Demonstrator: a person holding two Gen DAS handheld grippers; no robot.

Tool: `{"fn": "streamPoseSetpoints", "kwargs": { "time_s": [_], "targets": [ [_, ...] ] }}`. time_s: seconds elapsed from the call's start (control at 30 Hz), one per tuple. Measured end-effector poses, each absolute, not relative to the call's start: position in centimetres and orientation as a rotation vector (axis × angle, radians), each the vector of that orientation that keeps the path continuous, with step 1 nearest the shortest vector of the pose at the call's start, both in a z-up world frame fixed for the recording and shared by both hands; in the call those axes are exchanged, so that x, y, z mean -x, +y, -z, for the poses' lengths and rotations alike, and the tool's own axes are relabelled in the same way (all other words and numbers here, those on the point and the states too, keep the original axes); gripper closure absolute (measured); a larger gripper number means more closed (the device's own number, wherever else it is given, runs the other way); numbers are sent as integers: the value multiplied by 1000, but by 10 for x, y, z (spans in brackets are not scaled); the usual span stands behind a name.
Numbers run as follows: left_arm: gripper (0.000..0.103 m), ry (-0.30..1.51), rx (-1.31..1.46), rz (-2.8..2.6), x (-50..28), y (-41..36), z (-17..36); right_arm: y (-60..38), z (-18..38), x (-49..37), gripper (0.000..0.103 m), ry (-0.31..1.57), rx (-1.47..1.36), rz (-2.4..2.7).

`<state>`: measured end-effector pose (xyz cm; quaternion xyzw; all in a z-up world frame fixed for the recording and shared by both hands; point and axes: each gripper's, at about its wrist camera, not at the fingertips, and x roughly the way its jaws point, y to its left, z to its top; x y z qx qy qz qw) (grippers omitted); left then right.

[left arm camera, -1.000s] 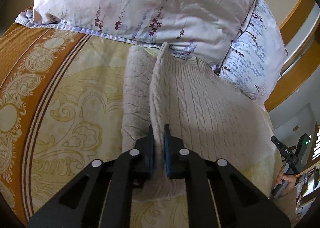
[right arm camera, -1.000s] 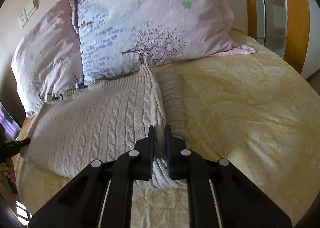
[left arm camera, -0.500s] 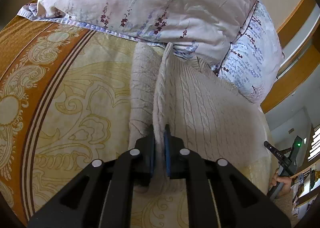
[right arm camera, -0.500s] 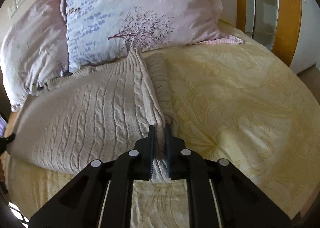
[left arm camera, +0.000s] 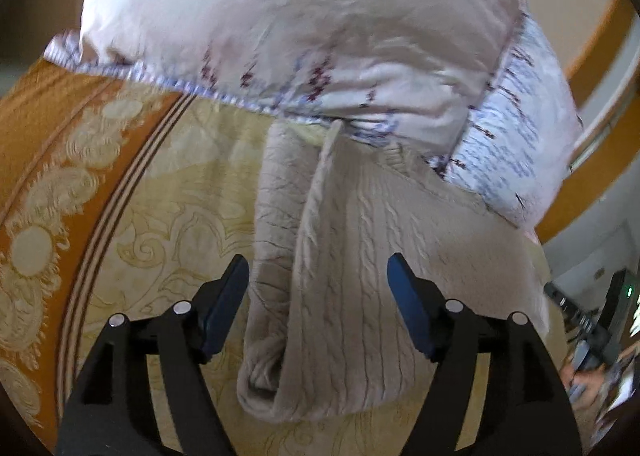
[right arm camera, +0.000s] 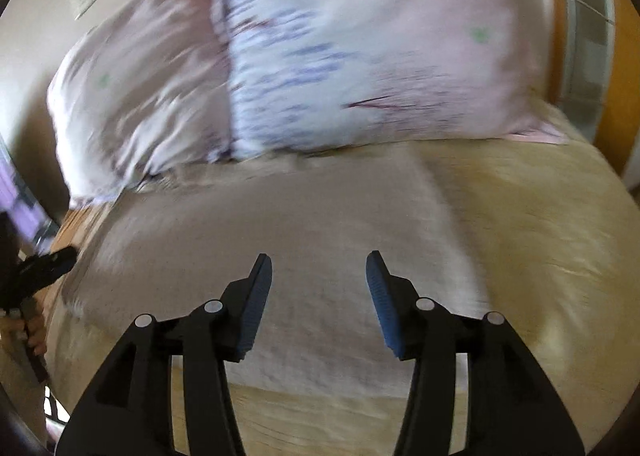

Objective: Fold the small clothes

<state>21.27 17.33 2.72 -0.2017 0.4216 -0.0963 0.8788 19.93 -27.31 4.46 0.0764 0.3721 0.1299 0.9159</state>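
Your left gripper [left arm camera: 316, 296] and right gripper [right arm camera: 318, 296] have just opened, releasing the beige cable-knit sweater [left arm camera: 352, 280]; sleeve folded at ten o'clock, more folds remain

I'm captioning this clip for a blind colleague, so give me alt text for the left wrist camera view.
The left gripper stands open above a beige cable-knit sweater with one side folded over, its jaws having just opened and no longer pinching the knit. The sweater lies on a yellow and orange patterned bedspread, with two floral pillows behind it.
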Motion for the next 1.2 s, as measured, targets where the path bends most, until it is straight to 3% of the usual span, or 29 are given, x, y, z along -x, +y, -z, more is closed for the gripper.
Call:
{"fn": "streamPoseSetpoints", "kwargs": {
  "time_s": [0.7, 0.77, 1.03, 1.2],
  "targets": [
    [30, 911, 608, 208, -250, 182, -10, -204, -17, -231, 51, 824, 35, -263],
    [35, 909, 611, 201, -252, 181, -9, -205, -17, -229, 51, 820, 31, -263],
    [74, 945, 688, 223, -262, 178, 3, -206, -17, -230, 50, 816, 12, -270],
    [82, 932, 721, 246, -261, 172, -2, -206, -16, -229, 50, 810, 14, -269]
  ]
}}
